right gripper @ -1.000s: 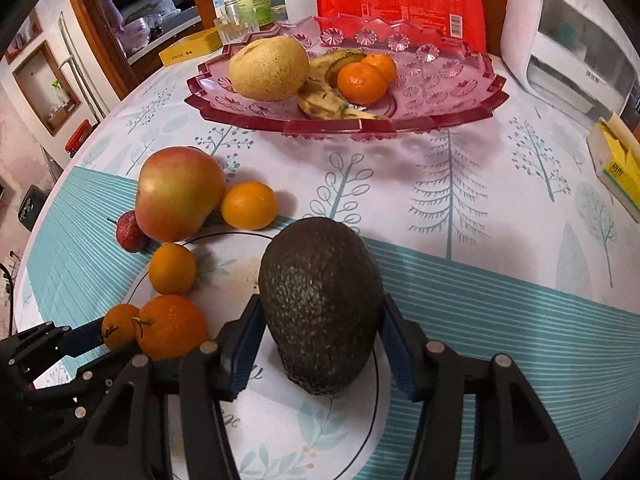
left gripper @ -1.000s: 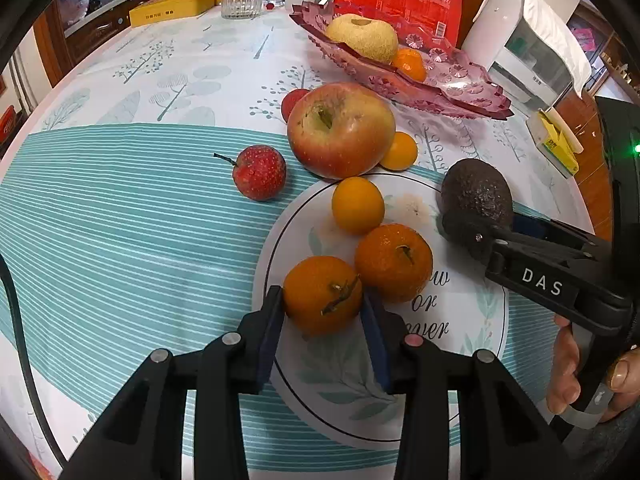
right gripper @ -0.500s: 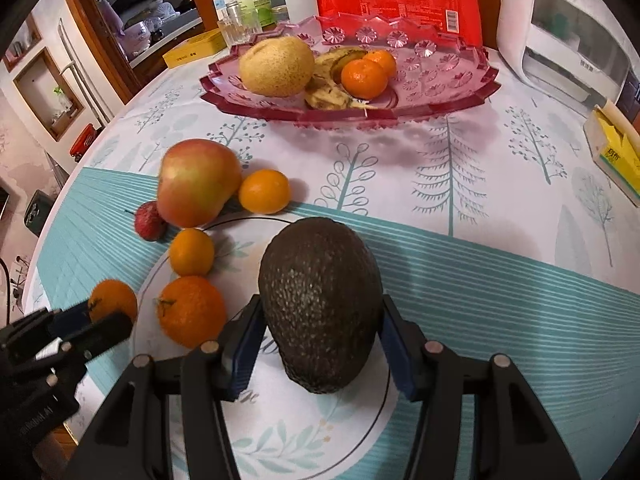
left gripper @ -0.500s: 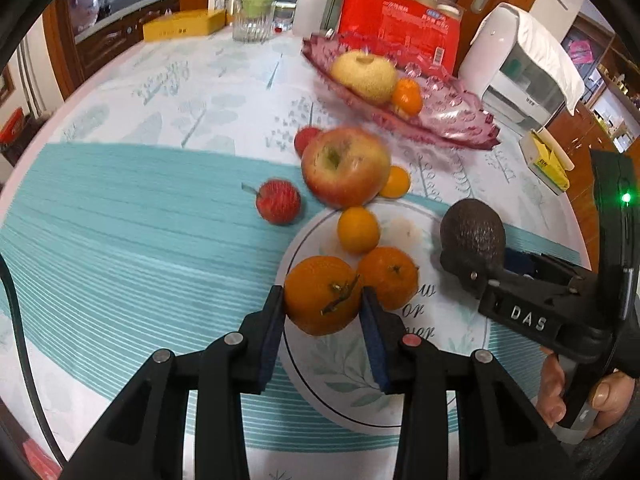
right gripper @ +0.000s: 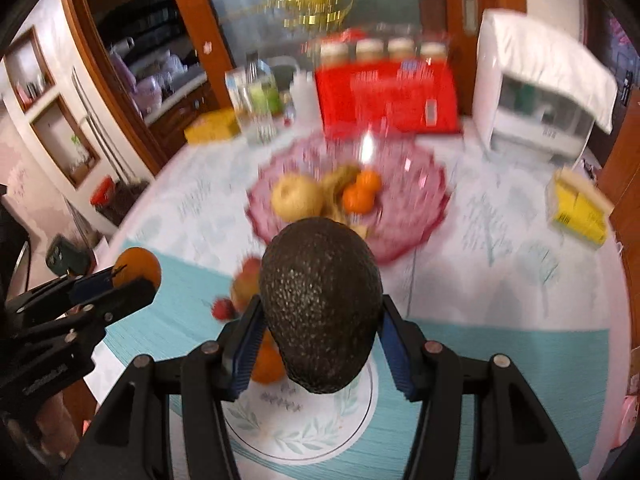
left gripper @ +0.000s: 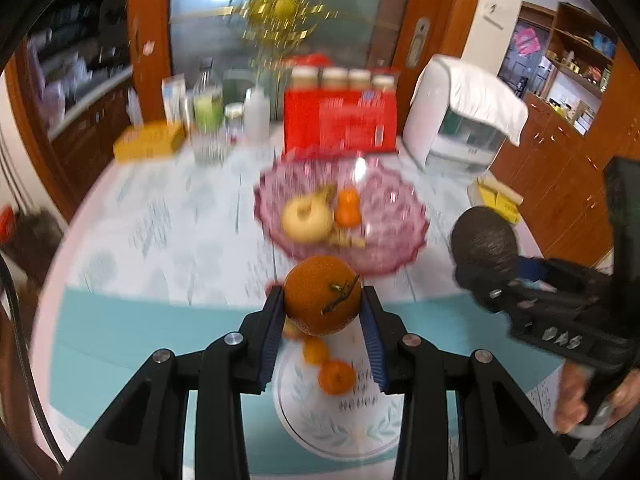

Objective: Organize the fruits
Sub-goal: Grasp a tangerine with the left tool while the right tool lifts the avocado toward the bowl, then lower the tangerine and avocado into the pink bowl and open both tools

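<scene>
We've got the left claw [left gripper: 322, 312] clamped on a tangerine [left gripper: 322, 294], stem facing the camera, held up clear of the surface [left gripper: 120, 336]. Right claw [right gripper: 320, 344] is closed on the avocado [right gripper: 320, 304], gripped across its wide middle so it won't roll out, also lifted. Both fruits hang in the air short of the pink glass dish [left gripper: 384, 236], which already holds a pear-like yellow fruit [left gripper: 306, 220] and small oranges [left gripper: 347, 212] – that's where we judge both loads are headed. Below us the white round plate [left gripper: 352, 424] has two small oranges left on it [left gripper: 337, 377]; apple [right gripper: 246, 286] and a small red fruit [right gripper: 223, 309] sit just off its far edge. Background heavily blurred, so the dish's far contents are unclear. Next we need to carry forward and lower each fruit into a free patch of the dish, avocado on the right side, without knocking what's there
</scene>
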`<action>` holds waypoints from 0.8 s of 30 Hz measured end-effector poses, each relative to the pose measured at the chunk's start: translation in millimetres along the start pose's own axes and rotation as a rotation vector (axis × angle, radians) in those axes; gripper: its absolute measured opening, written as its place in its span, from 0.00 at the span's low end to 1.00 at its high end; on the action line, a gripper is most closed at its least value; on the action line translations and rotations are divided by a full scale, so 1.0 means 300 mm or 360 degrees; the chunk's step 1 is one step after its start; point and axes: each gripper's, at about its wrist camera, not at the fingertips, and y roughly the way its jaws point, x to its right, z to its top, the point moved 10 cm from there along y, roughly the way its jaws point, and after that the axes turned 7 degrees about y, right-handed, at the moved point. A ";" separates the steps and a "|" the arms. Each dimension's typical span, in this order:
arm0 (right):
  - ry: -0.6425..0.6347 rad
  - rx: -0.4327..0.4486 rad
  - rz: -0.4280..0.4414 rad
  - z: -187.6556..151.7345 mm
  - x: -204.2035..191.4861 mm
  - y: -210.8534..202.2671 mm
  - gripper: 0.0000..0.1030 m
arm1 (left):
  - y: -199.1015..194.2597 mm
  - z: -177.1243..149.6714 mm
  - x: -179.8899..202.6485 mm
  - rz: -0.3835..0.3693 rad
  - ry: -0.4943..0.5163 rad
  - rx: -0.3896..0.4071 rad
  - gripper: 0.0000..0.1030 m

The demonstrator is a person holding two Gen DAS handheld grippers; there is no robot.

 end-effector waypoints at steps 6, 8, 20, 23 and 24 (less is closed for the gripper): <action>-0.0015 0.0148 -0.0039 0.254 0.004 -0.158 0.54 | -0.071 0.222 0.001 0.0018 0.0095 0.0078 0.35; -0.0018 0.0186 -0.0056 0.323 0.012 -0.180 0.54 | -0.075 0.281 0.000 0.0029 0.0109 0.0093 0.35; -0.0033 0.0131 -0.0164 0.503 0.110 0.140 0.54 | 0.242 0.353 0.048 0.0021 0.0044 -0.0027 0.35; -0.0021 0.0036 -0.0161 0.446 0.157 0.296 0.54 | 0.356 0.300 0.073 0.0026 0.0024 -0.0095 0.35; -0.0017 -0.0001 -0.0168 0.425 0.174 0.343 0.54 | 0.395 0.279 0.081 0.0033 0.0023 -0.0123 0.35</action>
